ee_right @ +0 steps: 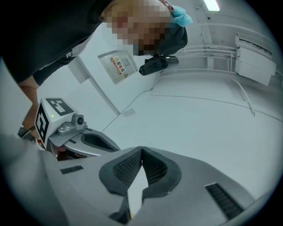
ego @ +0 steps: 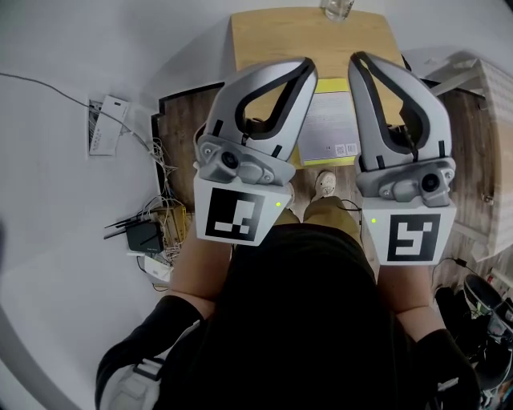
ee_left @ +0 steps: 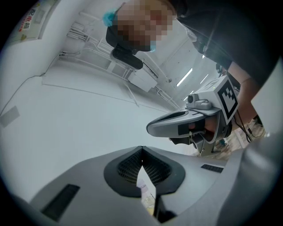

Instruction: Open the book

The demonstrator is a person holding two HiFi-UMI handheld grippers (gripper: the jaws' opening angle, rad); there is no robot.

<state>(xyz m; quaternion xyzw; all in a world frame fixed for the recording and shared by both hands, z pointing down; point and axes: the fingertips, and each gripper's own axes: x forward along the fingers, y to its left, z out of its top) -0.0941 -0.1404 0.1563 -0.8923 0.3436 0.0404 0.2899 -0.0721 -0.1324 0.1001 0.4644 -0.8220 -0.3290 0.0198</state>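
On the wooden worktop (ego: 264,36), at its far edge, a clear glass (ego: 337,8) is being cut off by the top of the head view, so its contents cannot be told. Nearer the person, the book (ego: 330,120) is lying flat on the same worktop. Only a strip of its pale cover is being shown, with a barcode at the near right corner, and the rest is being hidden by the two hand-held grippers held side by side in front of it. As far as this strip shows, the book is closed.

The left hand-held gripper (ego: 307,68) is being held with its tip over the left part of the book. In its own view its jaws (ee_left: 141,152) are being kept together, the ribbed pads (ee_left: 128,165) meeting at the tip, and nothing is being gripped between them. The right hand-held gripper (ego: 358,60) is being held just beside it, over the right part of the book. Its jaws (ee_right: 141,152) are likewise being kept together on nothing, with only pale wall seen beyond the pads (ee_right: 155,167). Each gripper is also being caught in the other's view, at the right (ee_left: 190,121) and at the left (ee_right: 84,141). Whether either tip is touching the book cannot be told.

Below the worktop, a shoe (ego: 325,184) is being shown on the wooden floor (ego: 180,120).
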